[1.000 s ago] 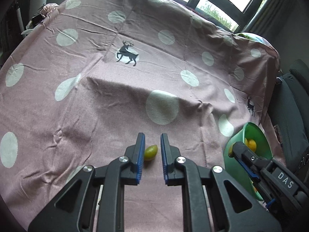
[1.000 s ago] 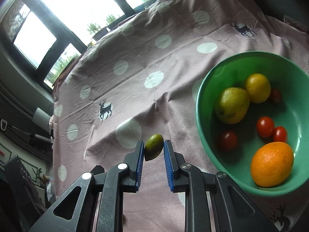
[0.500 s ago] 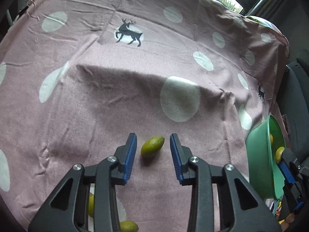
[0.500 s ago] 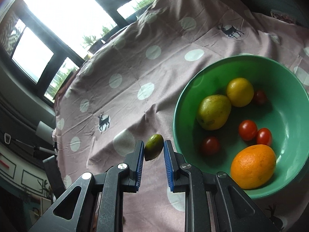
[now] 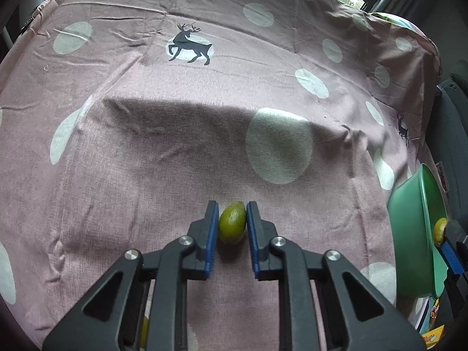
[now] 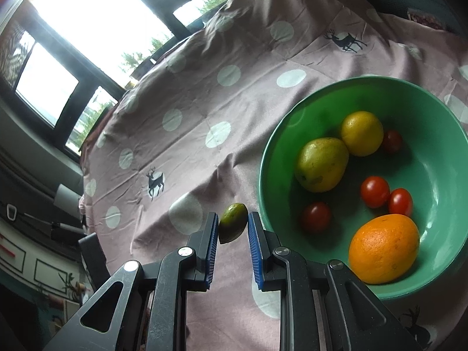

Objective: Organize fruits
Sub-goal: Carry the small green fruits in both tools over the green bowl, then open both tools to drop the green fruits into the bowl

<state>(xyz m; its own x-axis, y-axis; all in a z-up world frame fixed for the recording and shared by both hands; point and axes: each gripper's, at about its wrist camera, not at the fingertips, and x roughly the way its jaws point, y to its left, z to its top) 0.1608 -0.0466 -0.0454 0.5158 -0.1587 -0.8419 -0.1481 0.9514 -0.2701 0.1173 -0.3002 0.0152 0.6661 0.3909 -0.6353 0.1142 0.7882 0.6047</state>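
A small green oval fruit (image 5: 232, 224) lies on the pink dotted cloth (image 5: 146, 161), and my left gripper (image 5: 232, 213) is shut on it, both blue pads against its sides. My right gripper (image 6: 233, 218) is shut on another small green fruit (image 6: 231, 225) and holds it above the cloth, just left of the green bowl (image 6: 264, 175). In the bowl lie a yellow-green pear (image 6: 321, 163), a yellow citrus (image 6: 362, 133), an orange (image 6: 383, 248) and several cherry tomatoes (image 6: 375, 191). The left wrist view shows the bowl (image 5: 415, 234) at the right edge, with the right gripper (image 5: 449, 242) beside it.
The cloth covers the whole table, with white dots and deer prints (image 5: 190, 46). Windows (image 6: 96, 23) stand beyond the far edge. A dark chair (image 5: 453, 111) is at the right. A bit of yellow-green fruit (image 5: 143, 329) shows under the left gripper's frame.
My left gripper came down over the green fruit, opened around it, then closed on it. The right gripper kept its fruit and hardly moved.
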